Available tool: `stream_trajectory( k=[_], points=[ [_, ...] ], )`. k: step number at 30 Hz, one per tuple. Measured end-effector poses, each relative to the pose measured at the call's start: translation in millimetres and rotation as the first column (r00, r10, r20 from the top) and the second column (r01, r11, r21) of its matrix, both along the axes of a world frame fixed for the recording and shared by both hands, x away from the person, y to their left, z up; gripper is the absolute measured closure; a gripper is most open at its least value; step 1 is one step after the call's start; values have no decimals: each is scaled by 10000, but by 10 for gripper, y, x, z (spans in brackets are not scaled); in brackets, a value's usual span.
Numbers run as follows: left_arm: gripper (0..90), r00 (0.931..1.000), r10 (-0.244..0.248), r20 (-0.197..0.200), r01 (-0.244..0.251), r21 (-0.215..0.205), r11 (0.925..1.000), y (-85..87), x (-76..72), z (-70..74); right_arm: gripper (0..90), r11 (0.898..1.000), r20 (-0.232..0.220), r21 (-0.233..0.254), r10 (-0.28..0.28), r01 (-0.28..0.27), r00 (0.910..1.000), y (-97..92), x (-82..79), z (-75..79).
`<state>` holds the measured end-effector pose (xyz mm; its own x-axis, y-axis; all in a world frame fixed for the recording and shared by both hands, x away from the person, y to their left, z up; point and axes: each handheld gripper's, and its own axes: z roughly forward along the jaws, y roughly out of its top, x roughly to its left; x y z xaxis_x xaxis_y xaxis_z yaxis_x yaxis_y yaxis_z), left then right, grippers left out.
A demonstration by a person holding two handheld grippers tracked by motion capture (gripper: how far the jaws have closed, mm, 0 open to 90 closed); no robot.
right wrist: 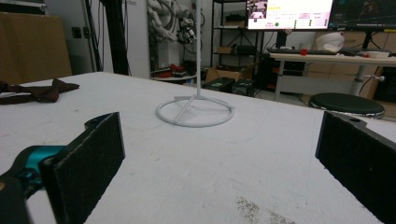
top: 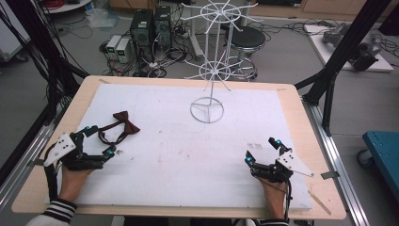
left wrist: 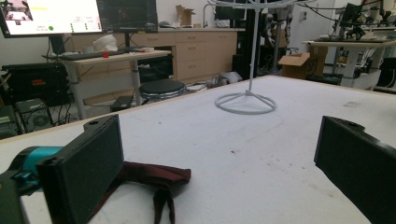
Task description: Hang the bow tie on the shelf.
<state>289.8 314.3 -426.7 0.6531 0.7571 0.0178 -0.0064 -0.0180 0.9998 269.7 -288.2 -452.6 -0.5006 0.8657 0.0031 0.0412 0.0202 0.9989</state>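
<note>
Left gripper [top: 99,141] fingers apart at bow tie's [top: 125,122] 7 o'clock, right gripper [top: 261,150] apart, idle; next: close on strap.

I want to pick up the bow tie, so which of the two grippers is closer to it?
The left gripper: the dark red bow tie lies just beyond its open jaws, strap by the fingertips. The right gripper rests far across the white mat.
</note>
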Motion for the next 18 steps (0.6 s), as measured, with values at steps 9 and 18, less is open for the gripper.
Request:
stream_trajectory(
  k=[9, 18],
  points=[
    [17, 9987, -135, -495, 196, 1266, 9918, 123, 188, 267, 5, 10000, -7, 5, -2, 2, 10000, 1, 0, 0],
    [17, 9963, -375, -774, 528, 2073, 9768, 158, 384, 494, 5, 10000, -6, -16, -11, 11, 10000, 1, -1, 0]
  ],
)
